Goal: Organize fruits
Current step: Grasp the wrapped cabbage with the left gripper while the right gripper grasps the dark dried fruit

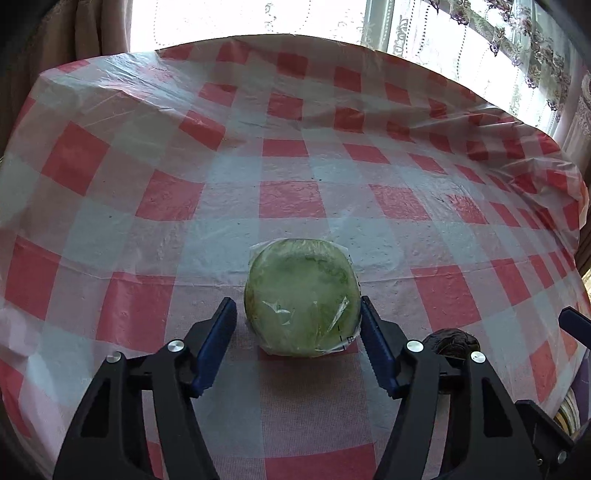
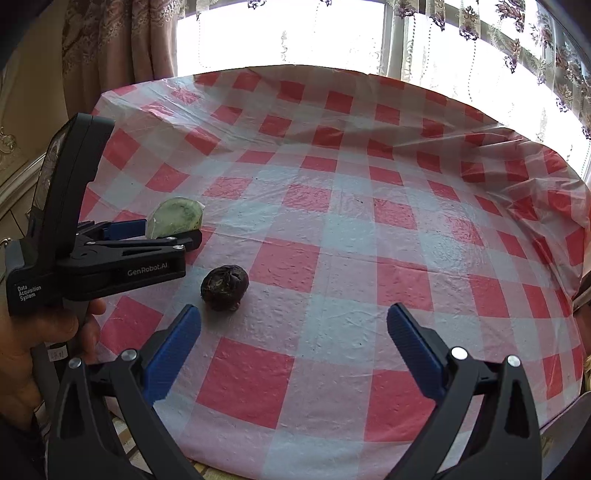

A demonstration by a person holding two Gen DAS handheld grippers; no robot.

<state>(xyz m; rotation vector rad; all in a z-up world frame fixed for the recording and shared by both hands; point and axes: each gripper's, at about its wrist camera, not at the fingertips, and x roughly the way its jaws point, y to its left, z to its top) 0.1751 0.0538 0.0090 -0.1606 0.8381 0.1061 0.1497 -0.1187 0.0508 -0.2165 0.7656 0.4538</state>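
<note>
Left claw (image 1: 299,317): jaws spread, blue pads flanking a plastic-wrapped green fruit (image 1: 302,300) on either side; a narrow gap shows on the left, and contact on the right pad cannot be told. The fruit sits on the tabletop (image 1: 288,173), near edge, on a red-and-white checked cover. Right claw (image 2: 293,332): released wide, nothing between its pads, hanging above the cover. Dark brown wrinkled fruit (image 2: 224,283) lies just ahead of its left pad, beside the left claw's body. Beyond: bare checks, then window (image 2: 295,33) with lace curtains.
</note>
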